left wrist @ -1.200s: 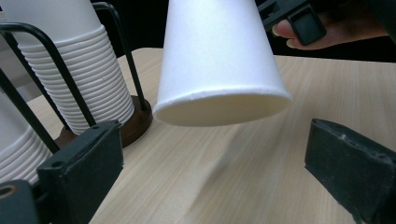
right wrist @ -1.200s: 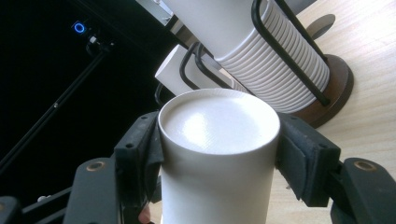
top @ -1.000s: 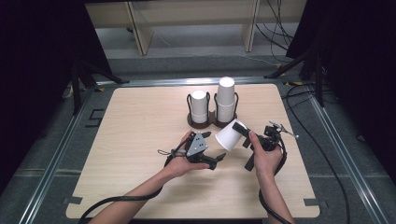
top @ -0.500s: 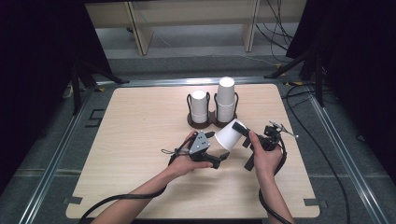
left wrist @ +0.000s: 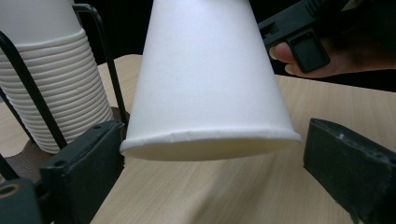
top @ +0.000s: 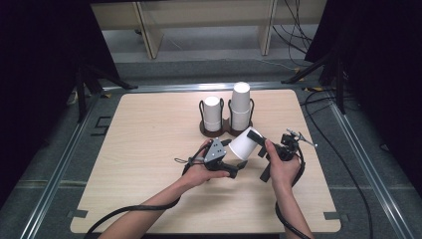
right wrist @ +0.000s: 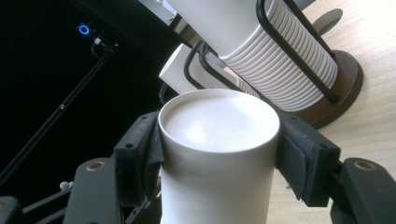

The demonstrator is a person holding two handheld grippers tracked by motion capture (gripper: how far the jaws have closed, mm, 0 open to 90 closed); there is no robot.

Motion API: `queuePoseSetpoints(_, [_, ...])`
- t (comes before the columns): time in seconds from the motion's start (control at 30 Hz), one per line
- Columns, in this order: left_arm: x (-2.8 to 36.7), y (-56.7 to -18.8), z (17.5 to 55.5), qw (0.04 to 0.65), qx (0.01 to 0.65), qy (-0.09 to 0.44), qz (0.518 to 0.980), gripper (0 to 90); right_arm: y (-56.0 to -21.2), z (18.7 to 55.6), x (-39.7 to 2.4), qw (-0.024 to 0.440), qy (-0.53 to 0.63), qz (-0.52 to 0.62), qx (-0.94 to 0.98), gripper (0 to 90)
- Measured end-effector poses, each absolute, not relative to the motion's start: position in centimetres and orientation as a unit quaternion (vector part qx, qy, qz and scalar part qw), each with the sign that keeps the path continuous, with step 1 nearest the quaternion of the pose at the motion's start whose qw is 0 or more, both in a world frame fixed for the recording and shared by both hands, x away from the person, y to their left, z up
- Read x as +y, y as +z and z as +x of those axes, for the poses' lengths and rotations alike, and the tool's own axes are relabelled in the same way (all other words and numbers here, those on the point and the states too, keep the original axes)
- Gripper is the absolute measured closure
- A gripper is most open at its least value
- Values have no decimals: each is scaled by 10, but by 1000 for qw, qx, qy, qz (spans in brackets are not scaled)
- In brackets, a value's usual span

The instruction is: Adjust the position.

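I hold the paper cup [right wrist: 218, 154] tilted above the table [top: 149, 149], my right gripper [right wrist: 218, 144] clamped near its closed base so the rim faces my left gripper [left wrist: 210, 177], whose 2 jaws stand spread around that rim, ready to take it.

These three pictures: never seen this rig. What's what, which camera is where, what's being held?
No robot arm here: a person holds a two-jaw tool in each hand. The high view looks down on the wooden table. The other two cameras ride on the tools and look along their black jaws.

On the table stands a dark cup holder with two stacks of white paper cups.

The right gripper is shut on a single paper cup near its closed base, holding it tilted above the table. The left gripper is open, its jaws either side of that cup's rim; one jaw looks very close to the rim, but no squeeze is visible.
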State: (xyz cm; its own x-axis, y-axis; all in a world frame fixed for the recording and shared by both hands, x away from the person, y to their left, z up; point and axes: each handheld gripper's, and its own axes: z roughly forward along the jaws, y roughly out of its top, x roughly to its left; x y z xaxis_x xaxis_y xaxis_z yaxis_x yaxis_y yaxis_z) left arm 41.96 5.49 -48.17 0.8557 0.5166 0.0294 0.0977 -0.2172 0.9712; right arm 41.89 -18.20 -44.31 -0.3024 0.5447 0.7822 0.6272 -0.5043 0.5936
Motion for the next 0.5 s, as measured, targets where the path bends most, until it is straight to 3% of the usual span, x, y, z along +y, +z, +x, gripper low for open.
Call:
queuePoseSetpoints(0.3, [52,-482,422,594,208,179,756,50,-443,419,-183,31,-644,-582,-496,357])
queuePoseSetpoints(0.37, [52,-481,423,598,213,174,753,50,-441,417,-181,55,-640,-593,-486,357])
queuePoseSetpoints(0.5, [50,-480,425,603,213,173,749,51,-444,419,-181,36,-644,-582,-496,357])
